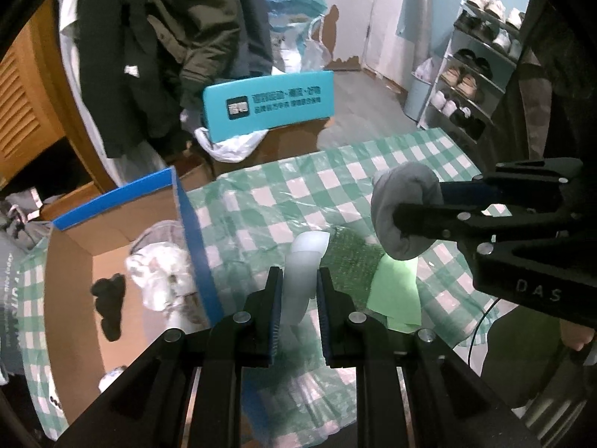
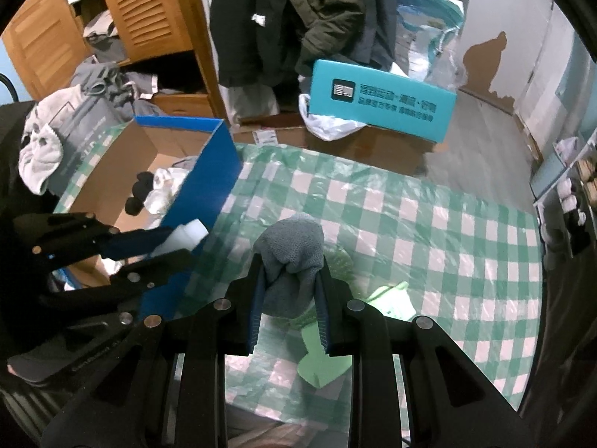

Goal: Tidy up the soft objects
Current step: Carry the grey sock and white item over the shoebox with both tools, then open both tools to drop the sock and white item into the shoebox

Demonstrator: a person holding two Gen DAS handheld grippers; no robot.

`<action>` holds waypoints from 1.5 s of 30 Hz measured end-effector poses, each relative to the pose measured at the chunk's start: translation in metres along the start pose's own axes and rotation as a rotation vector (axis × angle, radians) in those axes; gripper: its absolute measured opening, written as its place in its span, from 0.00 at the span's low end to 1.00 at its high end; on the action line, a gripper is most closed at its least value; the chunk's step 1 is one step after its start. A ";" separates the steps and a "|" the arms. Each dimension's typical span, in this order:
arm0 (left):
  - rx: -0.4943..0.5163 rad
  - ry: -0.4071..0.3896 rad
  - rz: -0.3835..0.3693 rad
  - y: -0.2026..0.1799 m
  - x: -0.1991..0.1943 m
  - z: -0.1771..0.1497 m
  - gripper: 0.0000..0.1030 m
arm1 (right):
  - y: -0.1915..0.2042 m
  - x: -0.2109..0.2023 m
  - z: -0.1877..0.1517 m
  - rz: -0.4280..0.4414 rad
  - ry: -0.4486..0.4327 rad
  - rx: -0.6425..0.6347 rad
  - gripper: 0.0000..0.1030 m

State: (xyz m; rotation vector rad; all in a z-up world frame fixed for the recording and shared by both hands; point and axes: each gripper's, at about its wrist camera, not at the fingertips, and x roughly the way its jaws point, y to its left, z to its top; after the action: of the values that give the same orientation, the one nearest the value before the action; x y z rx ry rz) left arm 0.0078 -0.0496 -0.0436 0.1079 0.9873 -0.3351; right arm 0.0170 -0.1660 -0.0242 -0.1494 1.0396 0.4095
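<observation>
My left gripper [image 1: 297, 280] is shut on a pale white rolled sock [image 1: 304, 261], held above the checked cloth; the right wrist view shows it at the left as the white sock [image 2: 188, 235] in the left gripper [image 2: 179, 244]. A grey rolled sock [image 2: 293, 257] is pinched in my right gripper [image 2: 289, 276], also lifted off the cloth. From the left wrist view that grey sock [image 1: 405, 209] hangs at the right in the right gripper [image 1: 414, 211]. A blue-rimmed cardboard box [image 1: 186, 216] to the left holds a black sock [image 1: 108, 298] and white soft items [image 1: 160, 272].
A green cloth [image 1: 397, 291] and a dark green mesh piece [image 1: 347, 250] lie on the green-white checked table cover [image 2: 429, 231]. Behind the table stand a teal box [image 1: 268, 104], hanging coats [image 1: 156, 37], plastic bags and a shoe rack [image 1: 474, 71]. A wooden wardrobe [image 2: 141, 11] is at the left.
</observation>
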 end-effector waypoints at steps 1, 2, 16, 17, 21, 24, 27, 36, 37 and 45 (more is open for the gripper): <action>-0.003 -0.002 0.004 0.003 -0.001 -0.001 0.17 | 0.004 0.001 0.002 0.001 0.000 -0.006 0.22; -0.009 -0.006 0.011 0.006 -0.004 -0.002 0.17 | 0.007 0.001 0.002 0.001 0.001 -0.012 0.22; -0.082 -0.039 0.091 0.057 -0.028 -0.016 0.17 | 0.060 0.014 0.025 0.035 0.013 -0.093 0.22; -0.090 -0.037 0.099 0.061 -0.029 -0.018 0.17 | 0.064 0.015 0.026 0.039 0.015 -0.100 0.22; -0.128 -0.032 0.122 0.080 -0.030 -0.027 0.17 | 0.081 0.020 0.031 0.052 0.021 -0.129 0.22; -0.149 -0.029 0.133 0.090 -0.032 -0.032 0.17 | 0.093 0.024 0.035 0.061 0.027 -0.149 0.22; -0.168 -0.028 0.144 0.100 -0.034 -0.037 0.17 | 0.106 0.028 0.038 0.069 0.036 -0.168 0.22; -0.222 0.011 0.194 0.127 -0.031 -0.047 0.17 | 0.133 0.043 0.044 0.095 0.071 -0.198 0.22; -0.226 0.016 0.202 0.129 -0.030 -0.049 0.17 | 0.136 0.046 0.044 0.099 0.079 -0.200 0.22; -0.248 0.048 0.228 0.145 -0.024 -0.056 0.17 | 0.150 0.062 0.047 0.131 0.115 -0.203 0.22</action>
State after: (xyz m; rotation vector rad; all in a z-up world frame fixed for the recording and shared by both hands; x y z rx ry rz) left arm -0.0017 0.1062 -0.0629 0.0023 1.0453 0.0001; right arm 0.0223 0.0023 -0.0427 -0.2902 1.1236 0.6314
